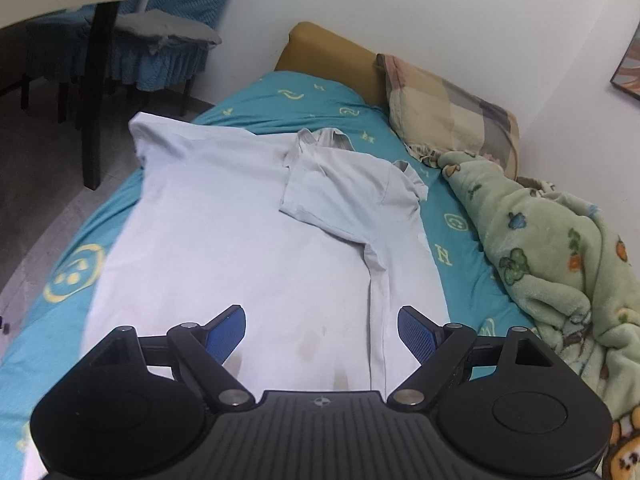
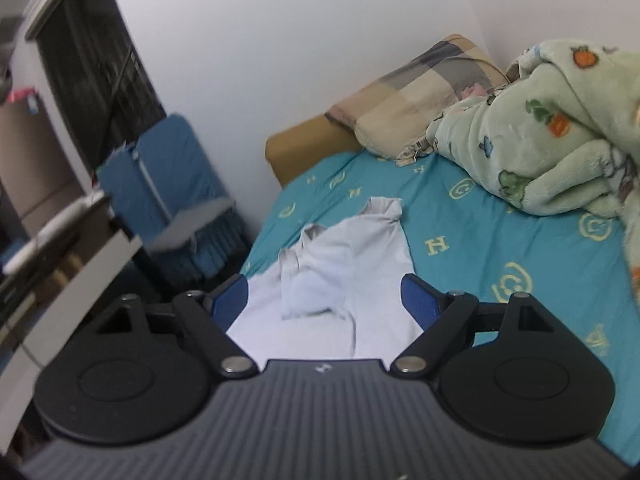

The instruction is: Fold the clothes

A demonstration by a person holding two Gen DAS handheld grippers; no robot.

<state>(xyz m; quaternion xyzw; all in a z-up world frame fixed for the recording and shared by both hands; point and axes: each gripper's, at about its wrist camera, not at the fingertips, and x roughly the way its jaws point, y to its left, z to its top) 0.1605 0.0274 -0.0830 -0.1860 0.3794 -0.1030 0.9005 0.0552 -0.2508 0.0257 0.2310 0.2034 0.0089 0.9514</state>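
A pale grey-white polo shirt (image 1: pixel 240 232) lies spread on the teal bedsheet (image 1: pixel 72 276), its right sleeve and side folded over onto the body, collar (image 1: pixel 324 138) at the far end. My left gripper (image 1: pixel 322 330) is open and empty, hovering above the shirt's lower part. In the right wrist view the same shirt (image 2: pixel 344 280) lies ahead, folded sleeve toward the middle. My right gripper (image 2: pixel 326 300) is open and empty above the shirt's near part.
A green fleece blanket (image 1: pixel 552 264) is bunched along the right side of the bed, also in the right wrist view (image 2: pixel 540 152). A plaid pillow (image 1: pixel 448 116) leans at the headboard. A blue-covered chair (image 1: pixel 160 40) and dark table leg (image 1: pixel 94 92) stand left of the bed.
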